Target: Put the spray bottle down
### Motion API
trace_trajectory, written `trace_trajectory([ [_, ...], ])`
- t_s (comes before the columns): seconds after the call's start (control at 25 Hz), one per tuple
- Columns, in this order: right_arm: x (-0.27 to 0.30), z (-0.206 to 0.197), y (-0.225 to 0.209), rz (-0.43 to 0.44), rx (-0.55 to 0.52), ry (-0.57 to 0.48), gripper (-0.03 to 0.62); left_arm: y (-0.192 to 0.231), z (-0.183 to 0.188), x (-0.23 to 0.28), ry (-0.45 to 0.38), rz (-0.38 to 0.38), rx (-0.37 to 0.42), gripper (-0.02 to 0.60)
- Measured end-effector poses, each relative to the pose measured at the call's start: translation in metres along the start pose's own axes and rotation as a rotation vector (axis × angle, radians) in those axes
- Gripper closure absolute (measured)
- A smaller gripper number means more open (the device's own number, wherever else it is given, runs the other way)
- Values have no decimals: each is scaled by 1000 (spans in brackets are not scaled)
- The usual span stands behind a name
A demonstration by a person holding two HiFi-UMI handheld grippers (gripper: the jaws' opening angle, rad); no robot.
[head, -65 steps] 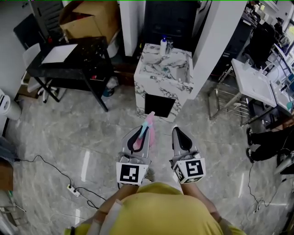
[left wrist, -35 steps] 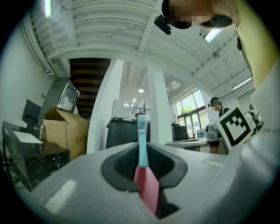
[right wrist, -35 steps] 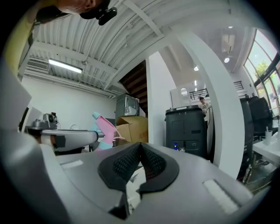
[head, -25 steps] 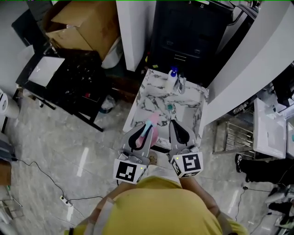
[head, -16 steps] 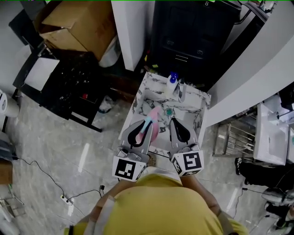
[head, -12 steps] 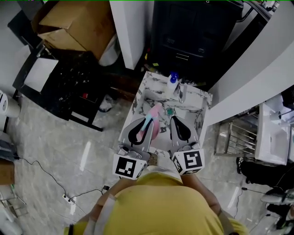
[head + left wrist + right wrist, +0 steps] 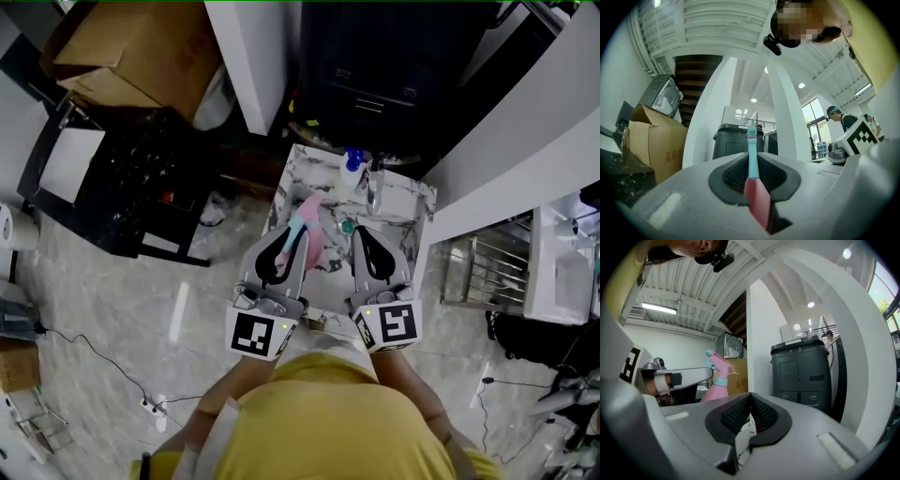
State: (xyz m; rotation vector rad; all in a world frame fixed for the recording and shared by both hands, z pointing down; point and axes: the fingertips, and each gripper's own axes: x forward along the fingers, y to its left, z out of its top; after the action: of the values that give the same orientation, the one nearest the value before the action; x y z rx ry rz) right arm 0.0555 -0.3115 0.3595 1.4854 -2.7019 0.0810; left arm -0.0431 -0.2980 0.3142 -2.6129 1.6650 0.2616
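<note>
A pink spray bottle with a teal nozzle is clamped in my left gripper, which is shut on it. In the left gripper view the bottle's pink body and teal top stand upright between the pads. The bottle hangs over the left part of a marble sink counter. My right gripper is beside it on the right, shut with nothing in it. The right gripper view shows its pads meeting, and the pink bottle off to the left.
On the counter's far edge stand a blue-capped bottle and a faucet. A teal piece lies in the basin. A black table and a cardboard box are at the left. A dark bin stands behind the counter.
Both grippers have moved forward over the marble counter, which now lies under them. The pink bottle stays clamped in the left gripper.
</note>
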Motion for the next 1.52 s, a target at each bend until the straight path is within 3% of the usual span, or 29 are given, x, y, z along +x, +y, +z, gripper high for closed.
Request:
trace_trajectory([
  [0.24,30,-10,-14,-28,8,19,594,21,-10,34,-13,-18,-8,531],
  [0.76,65,-73,-30,-63,28,96,592,65,-79,93,-36,-12,-5,531],
  [1.52,90,-128,-32,-60,58,151,594,85,-163,158,-29,-3,-40,531],
])
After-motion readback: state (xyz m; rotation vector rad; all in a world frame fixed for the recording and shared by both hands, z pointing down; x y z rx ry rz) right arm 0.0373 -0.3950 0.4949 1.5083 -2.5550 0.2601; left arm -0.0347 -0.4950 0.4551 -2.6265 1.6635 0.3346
